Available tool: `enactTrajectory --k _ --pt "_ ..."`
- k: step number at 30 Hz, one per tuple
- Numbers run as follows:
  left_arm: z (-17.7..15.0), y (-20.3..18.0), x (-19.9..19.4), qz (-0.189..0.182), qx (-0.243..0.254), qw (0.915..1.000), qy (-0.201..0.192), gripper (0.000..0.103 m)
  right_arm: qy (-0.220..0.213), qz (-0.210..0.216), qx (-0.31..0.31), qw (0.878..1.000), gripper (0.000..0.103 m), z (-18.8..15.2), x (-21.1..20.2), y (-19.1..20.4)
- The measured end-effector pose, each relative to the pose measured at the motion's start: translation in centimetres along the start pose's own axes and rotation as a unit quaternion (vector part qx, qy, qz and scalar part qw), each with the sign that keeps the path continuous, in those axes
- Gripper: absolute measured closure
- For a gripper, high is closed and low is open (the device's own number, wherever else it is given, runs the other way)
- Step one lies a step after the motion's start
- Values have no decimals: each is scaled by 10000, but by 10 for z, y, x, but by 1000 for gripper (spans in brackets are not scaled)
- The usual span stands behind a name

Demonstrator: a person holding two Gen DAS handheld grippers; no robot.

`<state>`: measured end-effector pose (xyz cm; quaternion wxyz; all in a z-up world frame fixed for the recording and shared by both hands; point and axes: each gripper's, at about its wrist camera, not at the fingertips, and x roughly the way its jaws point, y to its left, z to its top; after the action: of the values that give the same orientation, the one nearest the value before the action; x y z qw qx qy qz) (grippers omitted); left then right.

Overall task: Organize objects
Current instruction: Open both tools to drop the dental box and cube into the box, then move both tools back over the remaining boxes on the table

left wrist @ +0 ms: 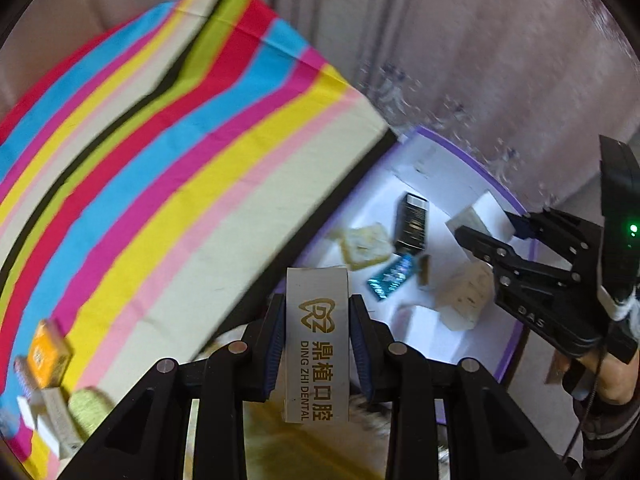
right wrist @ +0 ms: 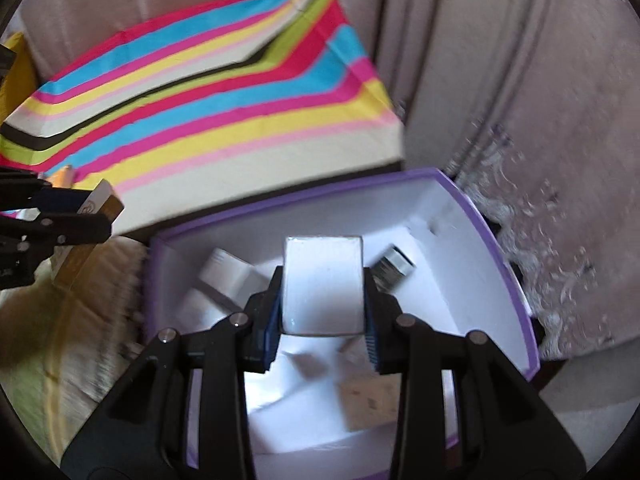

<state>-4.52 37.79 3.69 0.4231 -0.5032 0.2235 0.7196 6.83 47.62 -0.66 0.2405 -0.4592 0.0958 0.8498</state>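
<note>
My left gripper [left wrist: 318, 320] is shut on a grey box [left wrist: 318, 344] printed "DING ZHI DENTAL" and holds it near the striped table's edge, left of the bin. My right gripper [right wrist: 324, 300] is shut on a white box [right wrist: 323, 288] and holds it over the open purple-rimmed white bin [right wrist: 496, 240]. The bin [left wrist: 460, 160] holds several small boxes: a black one [left wrist: 412, 222], a blue one [left wrist: 390, 276] and beige ones [left wrist: 366, 244]. The right gripper also shows in the left wrist view [left wrist: 486, 236]; the left one shows at the left edge of the right wrist view [right wrist: 96, 216].
A table with a bright striped cloth [left wrist: 180, 140] stands left of the bin. An orange box [left wrist: 48, 352], a white box and a green round thing [left wrist: 86, 404] lie on its near corner. Pink curtains [left wrist: 480, 40] hang behind. A yellowish cloth [right wrist: 60, 340] lies below the left gripper.
</note>
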Motion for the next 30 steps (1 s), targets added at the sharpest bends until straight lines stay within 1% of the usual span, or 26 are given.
enactTrajectory --k 5,9,12,15,19,21,23,25,28,30 --pt "12 -36 27 -260 256 9989 288 71 154 -293 144 9993 65 -13 12 -31" --pt "17 -56 45 -364 457 9973 438 71 256 -363 396 9982 65 -16 23 -54" --pt "19 -63 56 -420 512 9965 517 71 299 -447 525 9972 65 -17 30 -69" --pt "20 -65 63 -563 476 9954 612 70 348 -512 656 9959 65 -20 33 -81" --pt "22 -63 68 -593 408 9951 672 69 434 -614 689 9948 64 -26 36 -88" --pt "21 -64 66 -613 414 9950 666 68 469 -585 747 9944 61 -28 38 -91" --pt "21 -62 63 -650 379 9951 642 68 484 -533 766 9945 47 -29 38 -91" --pt "21 -59 56 -718 301 9952 591 67 463 -495 772 9947 41 -27 38 -91" --pt "18 -50 40 -749 190 9960 449 67 385 -454 754 9954 36 -24 32 -88" --pt "14 -42 25 -666 174 9972 304 63 354 -431 768 9955 36 -23 29 -86"
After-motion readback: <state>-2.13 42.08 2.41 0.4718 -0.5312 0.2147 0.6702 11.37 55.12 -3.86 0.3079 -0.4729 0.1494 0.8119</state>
